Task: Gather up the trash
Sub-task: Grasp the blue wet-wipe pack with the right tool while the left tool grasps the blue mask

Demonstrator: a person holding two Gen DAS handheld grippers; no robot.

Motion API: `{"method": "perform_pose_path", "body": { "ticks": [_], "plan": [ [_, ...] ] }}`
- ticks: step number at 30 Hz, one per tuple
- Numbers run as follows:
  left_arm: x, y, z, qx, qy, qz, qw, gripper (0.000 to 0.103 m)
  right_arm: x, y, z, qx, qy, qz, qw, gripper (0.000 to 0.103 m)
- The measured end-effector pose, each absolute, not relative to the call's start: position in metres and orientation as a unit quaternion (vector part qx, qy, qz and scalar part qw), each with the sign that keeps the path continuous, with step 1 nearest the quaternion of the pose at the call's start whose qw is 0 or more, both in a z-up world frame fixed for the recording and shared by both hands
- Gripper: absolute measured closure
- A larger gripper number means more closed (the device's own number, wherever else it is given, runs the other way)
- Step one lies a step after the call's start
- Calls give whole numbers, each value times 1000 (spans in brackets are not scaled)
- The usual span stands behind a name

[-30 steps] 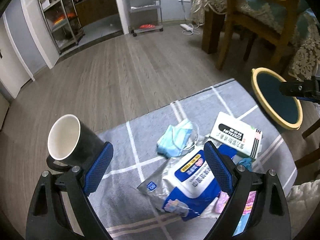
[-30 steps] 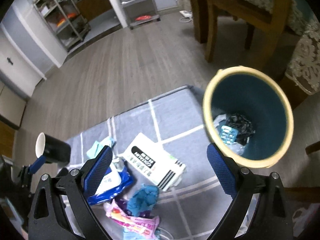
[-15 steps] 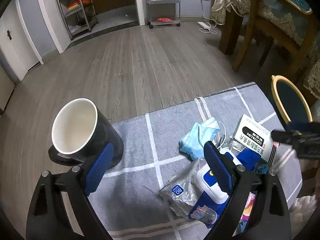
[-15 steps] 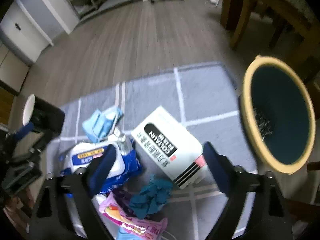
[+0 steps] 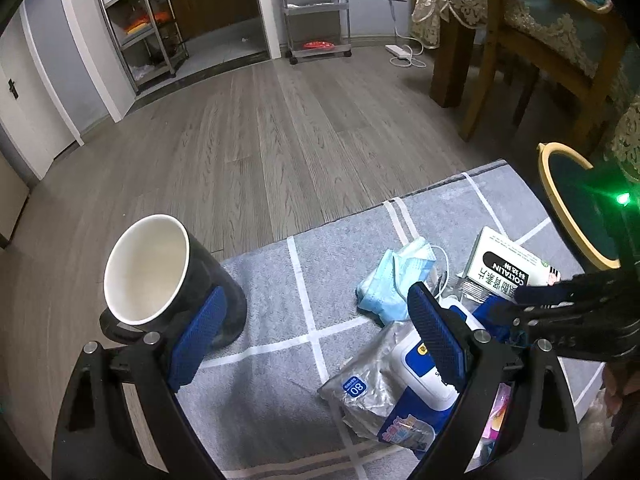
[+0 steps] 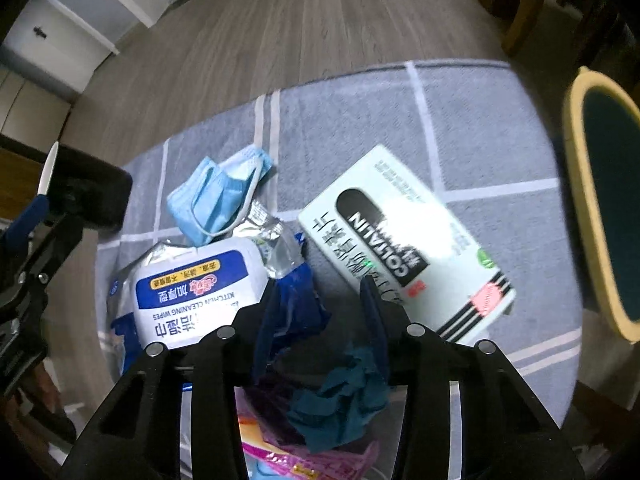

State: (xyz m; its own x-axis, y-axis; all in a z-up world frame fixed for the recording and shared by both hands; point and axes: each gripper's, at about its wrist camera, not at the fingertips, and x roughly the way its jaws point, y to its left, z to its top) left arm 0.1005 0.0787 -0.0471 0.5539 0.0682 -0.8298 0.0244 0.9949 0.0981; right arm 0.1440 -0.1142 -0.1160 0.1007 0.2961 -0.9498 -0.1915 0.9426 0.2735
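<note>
A trash pile lies on a grey rug (image 6: 344,120): a blue face mask (image 6: 220,194), a wipes pack (image 6: 196,292), a white medicine box (image 6: 404,248), a crumpled teal wad (image 6: 340,396) and a pink wrapper (image 6: 320,462). My right gripper (image 6: 316,292) is low over the pile, jaws partly closed around the dark blue wrapper edge (image 6: 296,300), not clamped. My left gripper (image 5: 316,332) is open above the rug between a black mug (image 5: 168,276) and the wipes pack (image 5: 420,364). The yellow-rimmed bin (image 6: 600,200) stands at the right.
A wooden table leg (image 5: 452,60) and chair (image 5: 532,80) stand behind the bin (image 5: 572,204). Wood floor (image 5: 260,128) stretches beyond the rug. Metal shelving (image 5: 140,28) and a cart (image 5: 316,12) stand at the far wall.
My right gripper swung from over the bin down to the pile and its jaws narrowed. The left gripper shifted slightly; the mug looms closer beside its left finger.
</note>
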Motion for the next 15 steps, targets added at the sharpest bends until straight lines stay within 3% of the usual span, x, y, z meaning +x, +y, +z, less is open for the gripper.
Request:
{"method": "perform_pose_path", "body": {
  "ticks": [3,5,15],
  "plan": [
    [101,80,-47,46,471,14,881,13,145,-112,-117,50,652,167,738,63],
    [101,80,-46,46,470,13,882,13,144,-112,-117,54,657,171,733,81],
    [103,85,-40,33,463,19,885,13,140,-116,-64,47,612,210,761,90]
  ]
}}
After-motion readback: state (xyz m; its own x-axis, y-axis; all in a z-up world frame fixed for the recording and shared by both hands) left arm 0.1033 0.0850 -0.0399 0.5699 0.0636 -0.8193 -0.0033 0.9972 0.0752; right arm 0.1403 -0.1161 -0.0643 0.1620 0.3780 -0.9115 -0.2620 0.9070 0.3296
